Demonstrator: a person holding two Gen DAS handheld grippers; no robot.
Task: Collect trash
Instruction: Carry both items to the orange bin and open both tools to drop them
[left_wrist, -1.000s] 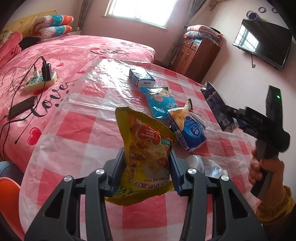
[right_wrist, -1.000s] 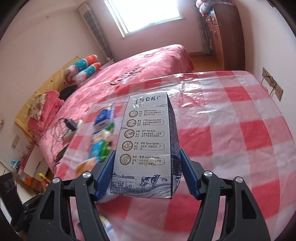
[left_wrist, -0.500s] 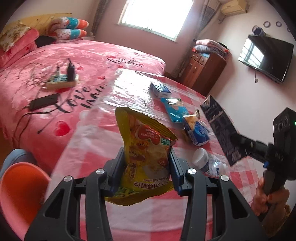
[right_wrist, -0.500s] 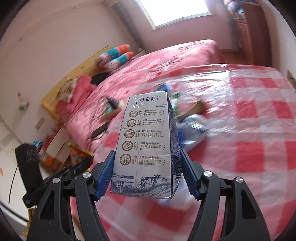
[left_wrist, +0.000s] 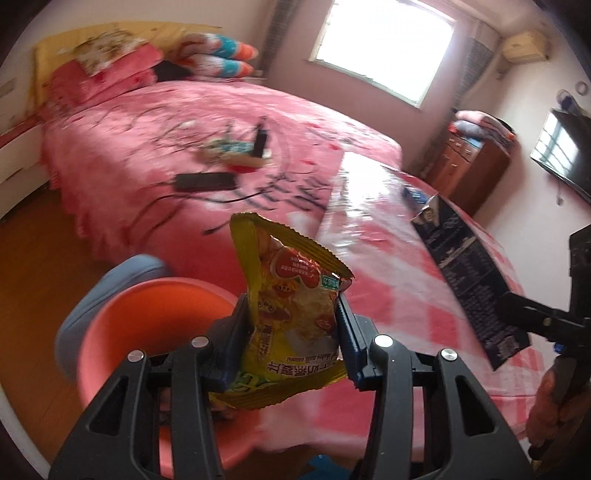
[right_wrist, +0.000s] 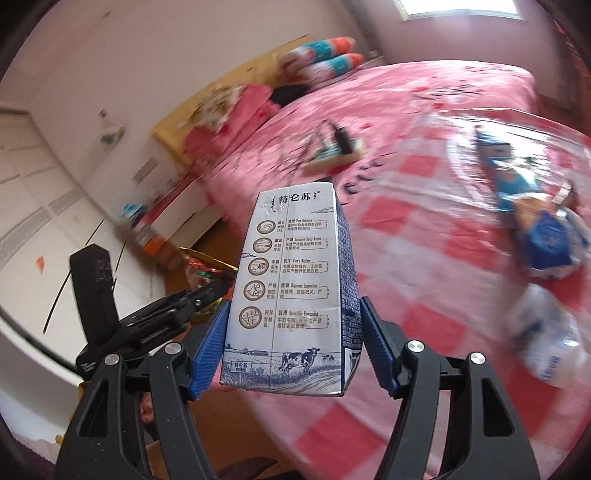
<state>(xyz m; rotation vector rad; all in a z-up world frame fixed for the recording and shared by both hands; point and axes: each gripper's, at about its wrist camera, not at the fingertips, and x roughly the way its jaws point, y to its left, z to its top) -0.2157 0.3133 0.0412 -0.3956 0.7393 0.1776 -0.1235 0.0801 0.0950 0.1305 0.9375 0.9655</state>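
My left gripper (left_wrist: 293, 336) is shut on a yellow snack bag (left_wrist: 291, 314) and holds it in the air beside an orange bin (left_wrist: 147, 325) at the table's edge. My right gripper (right_wrist: 293, 343) is shut on a white and blue milk carton (right_wrist: 295, 291), held upright off the table's left edge. The carton also shows dark in the left wrist view (left_wrist: 469, 277). The left gripper with the yellow bag shows in the right wrist view (right_wrist: 199, 291). A blue snack bag (right_wrist: 546, 240), a light blue wrapper (right_wrist: 511, 184) and a plastic bottle (right_wrist: 550, 339) lie on the table.
The table has a red and white checked cloth (right_wrist: 436, 258) under clear plastic. A pink bed (left_wrist: 207, 122) with a power strip (left_wrist: 240, 155) and a dark phone (left_wrist: 205, 181) stands behind it. A wooden dresser (left_wrist: 472, 162) and a wall TV (left_wrist: 565, 155) are at the right.
Both grippers have swung left, away from the table's middle toward its left edge. The orange bin has come up close under the left gripper. Both keep their hold.
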